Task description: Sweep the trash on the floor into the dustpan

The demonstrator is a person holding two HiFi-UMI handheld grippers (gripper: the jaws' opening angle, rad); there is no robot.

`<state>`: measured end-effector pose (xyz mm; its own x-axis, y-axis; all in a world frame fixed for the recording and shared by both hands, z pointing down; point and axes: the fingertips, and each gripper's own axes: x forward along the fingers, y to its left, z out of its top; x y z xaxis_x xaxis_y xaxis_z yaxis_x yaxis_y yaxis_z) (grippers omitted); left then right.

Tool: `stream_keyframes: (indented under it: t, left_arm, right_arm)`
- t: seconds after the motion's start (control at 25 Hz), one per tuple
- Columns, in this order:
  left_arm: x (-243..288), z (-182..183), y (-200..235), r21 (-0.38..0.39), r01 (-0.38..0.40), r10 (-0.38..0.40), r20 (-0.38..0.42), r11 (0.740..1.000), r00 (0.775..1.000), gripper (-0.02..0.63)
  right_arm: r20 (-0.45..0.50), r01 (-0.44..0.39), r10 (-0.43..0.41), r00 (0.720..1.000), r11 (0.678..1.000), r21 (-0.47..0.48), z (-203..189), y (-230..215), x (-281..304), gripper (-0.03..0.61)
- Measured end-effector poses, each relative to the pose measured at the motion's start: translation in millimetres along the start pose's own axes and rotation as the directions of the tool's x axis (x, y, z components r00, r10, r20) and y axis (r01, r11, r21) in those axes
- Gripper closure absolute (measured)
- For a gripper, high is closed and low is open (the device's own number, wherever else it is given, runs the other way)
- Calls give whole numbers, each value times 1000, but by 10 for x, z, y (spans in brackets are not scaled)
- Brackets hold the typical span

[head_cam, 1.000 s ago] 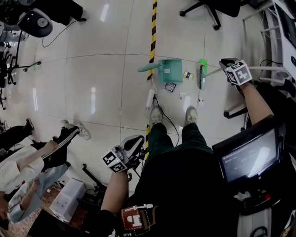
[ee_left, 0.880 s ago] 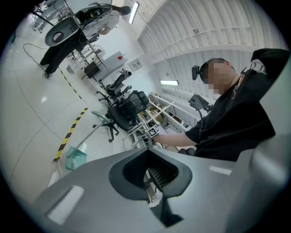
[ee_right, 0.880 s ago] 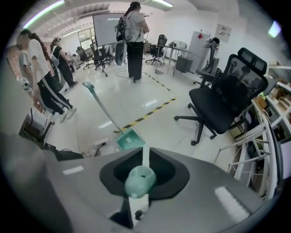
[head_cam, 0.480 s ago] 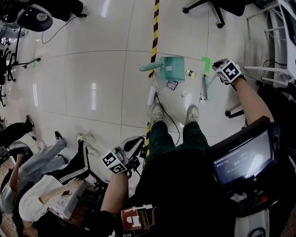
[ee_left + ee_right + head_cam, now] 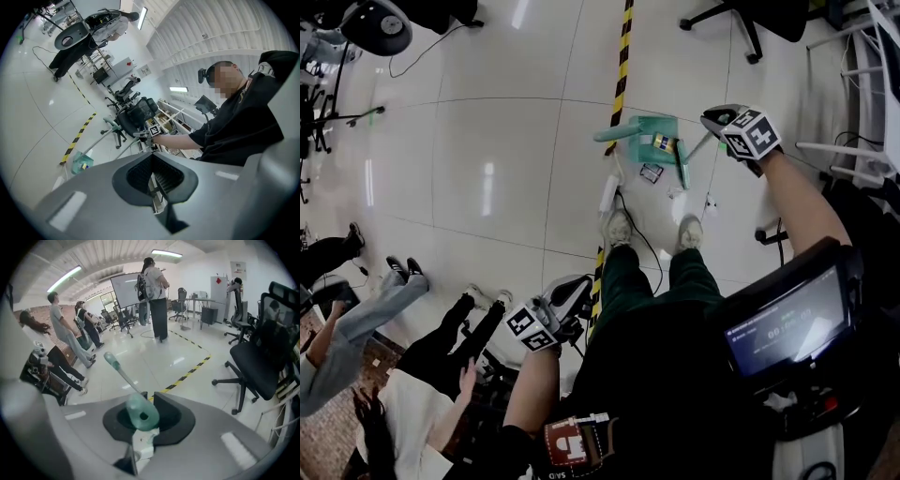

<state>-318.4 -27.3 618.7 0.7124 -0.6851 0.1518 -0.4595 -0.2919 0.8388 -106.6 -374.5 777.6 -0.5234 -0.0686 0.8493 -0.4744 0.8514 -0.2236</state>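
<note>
The shiny white floor (image 5: 487,141) fills the room, with a yellow and black stripe (image 5: 622,66) running across it. Some people (image 5: 366,319) stand off to the left side, well apart from the sweeping. A black chair (image 5: 741,19) on wheels sits at the far end.

The green dustpan (image 5: 642,131) lies on the floor right beside the stripe, in front of the sweeper's shoes (image 5: 617,228). The green broom (image 5: 682,161) has its head down at the dustpan's right edge, and its thin stick slants up to the right gripper (image 5: 719,119).

That gripper's jaws are squeezed tight on the green top end of the broom (image 5: 140,413). The left gripper (image 5: 577,286) hangs low by the sweeper's left leg, far from the dustpan. Its jaws are pressed together with nothing in them.

A yellow and blue wrapper (image 5: 661,142) lies inside the dustpan. Another wrapper (image 5: 651,172) lies on the floor just outside it. A few white bits (image 5: 675,192) sit near the right shoe.
</note>
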Motion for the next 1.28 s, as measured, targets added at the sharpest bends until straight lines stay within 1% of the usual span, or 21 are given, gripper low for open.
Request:
stream_keyframes:
  t: [0.08, 0.2, 0.32, 0.48, 0.6, 0.76, 0.84, 0.92, 1.08, 1.2, 1.28]
  left_arm:
    - [5, -3, 1, 0, -1, 1, 4, 1000, 1000, 617]
    - [31, -23, 22, 2, 2, -2, 8, 1000, 1000, 617]
    - [55, -42, 29, 13, 9, -9, 0, 1000, 1000, 617]
    - [99, 63, -125, 51, 29, -28, -14, 998, 999, 617]
    - [302, 159, -260, 82, 42, -40, -26, 996, 999, 617]
    - [622, 206, -525, 103, 53, -49, -38, 993, 998, 617]
    - [795, 225, -678, 122, 55, -51, -39, 991, 998, 617]
    - [1028, 261, -905, 124, 44, -40, -36, 991, 999, 617]
    - [1453, 476, -1295, 123, 9, -10, 6, 992, 1000, 618]
    - [1528, 399, -1485, 131, -4, -1, 41, 991, 999, 617]
    - [1519, 284, -1576, 139, -9, 3, 44, 990, 999, 617]
  right_arm:
    - [18, 4, -4, 1000, 1000, -4, 56, -39, -103, 538]
    - [16, 3, -3, 1000, 1000, 20, -74, -96, -256, 538]
    - [13, 33, -34, 999, 997, 69, -306, -140, -445, 538]
    - [-22, 104, -103, 994, 993, 62, -667, -63, -896, 538]
    - [-37, 140, -138, 990, 988, 60, -928, -90, -1286, 538]
    - [-35, 153, -151, 988, 984, 93, -1308, -77, -1810, 538]
    - [-14, 150, -150, 989, 982, 114, -1481, -47, -2066, 538]
    - [-2, 131, -132, 991, 982, 135, -1619, -56, -2366, 538]
    - [45, 86, -95, 995, 983, 160, -1683, -133, -2821, 538]
    - [85, 66, -79, 993, 986, 152, -1792, -26, -2965, 537]
    - [100, 53, -68, 993, 989, 140, -1874, 73, -3017, 538]
